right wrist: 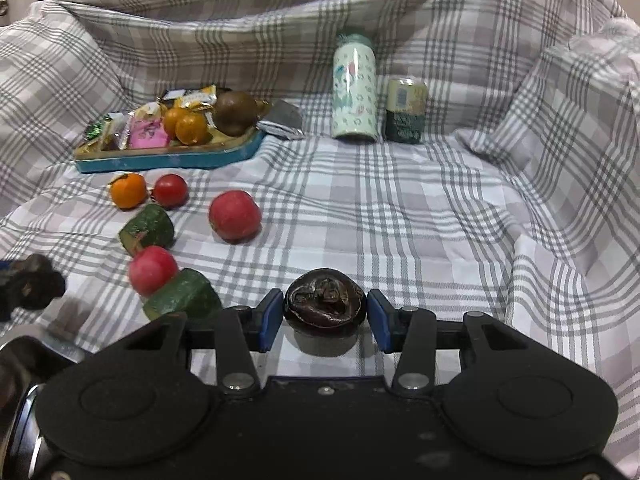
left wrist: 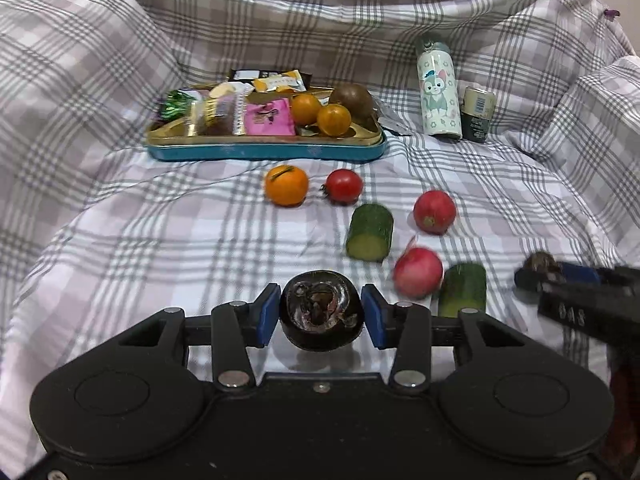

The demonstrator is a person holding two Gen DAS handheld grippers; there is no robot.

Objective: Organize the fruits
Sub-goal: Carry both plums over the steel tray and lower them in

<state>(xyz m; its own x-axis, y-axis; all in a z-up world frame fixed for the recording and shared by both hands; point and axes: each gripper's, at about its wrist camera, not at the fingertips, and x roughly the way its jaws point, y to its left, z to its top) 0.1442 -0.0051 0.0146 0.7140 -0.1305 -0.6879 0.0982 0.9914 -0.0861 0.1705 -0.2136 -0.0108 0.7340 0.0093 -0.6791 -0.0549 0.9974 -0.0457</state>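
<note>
item: left dark fruit (left wrist: 322,306), a small round piece with a glossy, wrinkled black skin. it sits low over the plaid sheet (left wrist: 160,240), at the near edge of the spread and well short of the tin tray (left wrist: 264,151).

item: right dark fruit (right wrist: 325,304), of the same kind. it is out on bare sheet, to the right of the loose produce.

handling: we judge both pieces light and fairly firm. the shiny skin is likely slippery and the puckered top uneven. the best hold is across the widest part, one pad on each smooth flank and clear of the crumpled crown. a moderate squeeze should do, since too much could split the skin.

left tongs (left wrist: 322,314): narrowed to the width of the fruit, with a blue pad meeting each side. we read them as clasping the left dark fruit.

right tongs (right wrist: 325,312): set the same way, pads against both flanks of the right dark fruit. the contact on the right-hand pad looks light.

also on the sheet, between the tongs and the tray:
- an orange fruit (left wrist: 286,185)
- a red tomato (left wrist: 344,186) just beside it
- two red round pieces (left wrist: 434,211)
- two cucumber chunks (left wrist: 370,232)

the tray already carries two orange fruits, a brown fruit and some snack packets. a printed bottle (left wrist: 438,92) and a can (left wrist: 479,114) stand behind, to the right.
</note>
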